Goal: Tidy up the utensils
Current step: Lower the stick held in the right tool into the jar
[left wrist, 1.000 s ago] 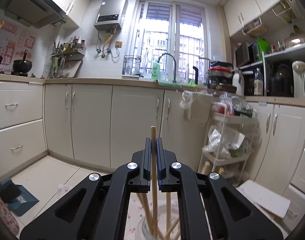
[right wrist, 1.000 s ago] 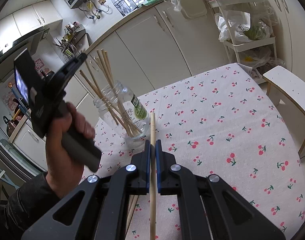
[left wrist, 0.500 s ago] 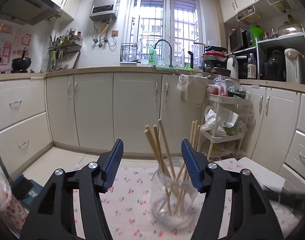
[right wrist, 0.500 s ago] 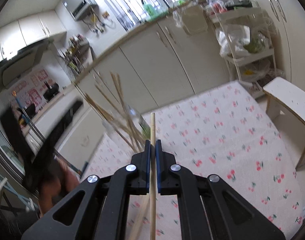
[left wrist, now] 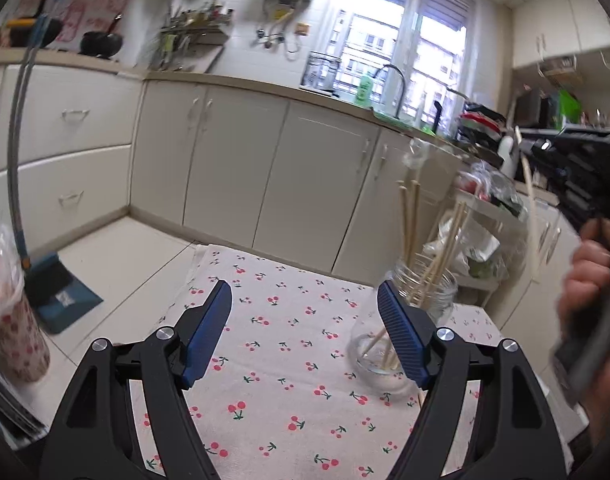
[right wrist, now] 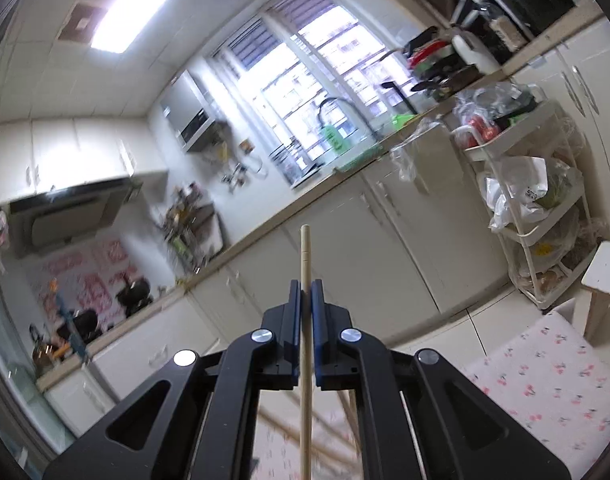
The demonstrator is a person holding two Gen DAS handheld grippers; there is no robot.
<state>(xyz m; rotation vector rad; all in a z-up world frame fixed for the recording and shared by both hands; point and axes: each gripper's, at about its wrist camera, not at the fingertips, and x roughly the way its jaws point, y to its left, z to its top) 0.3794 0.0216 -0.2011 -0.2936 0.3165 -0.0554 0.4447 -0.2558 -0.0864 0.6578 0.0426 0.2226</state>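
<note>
A clear glass jar holding several wooden chopsticks stands on the cherry-print tablecloth in the left wrist view. My left gripper is open and empty, low over the cloth, with the jar just past its right finger. My right gripper is shut on one wooden chopstick, held upright and tilted up toward the cabinets. That chopstick also shows in the left wrist view, above and right of the jar. Blurred chopstick tops show below the right gripper.
Cream kitchen cabinets and a counter with a sink run behind the table. A white trolley with bags stands at the right. A dustpan lies on the floor at left. A wrapped cup stands at the table's left.
My left gripper let go of its chopstick into the jar, opened and pulled back to the left. My right gripper lifted its chopstick up off the table and tilted it upward.
</note>
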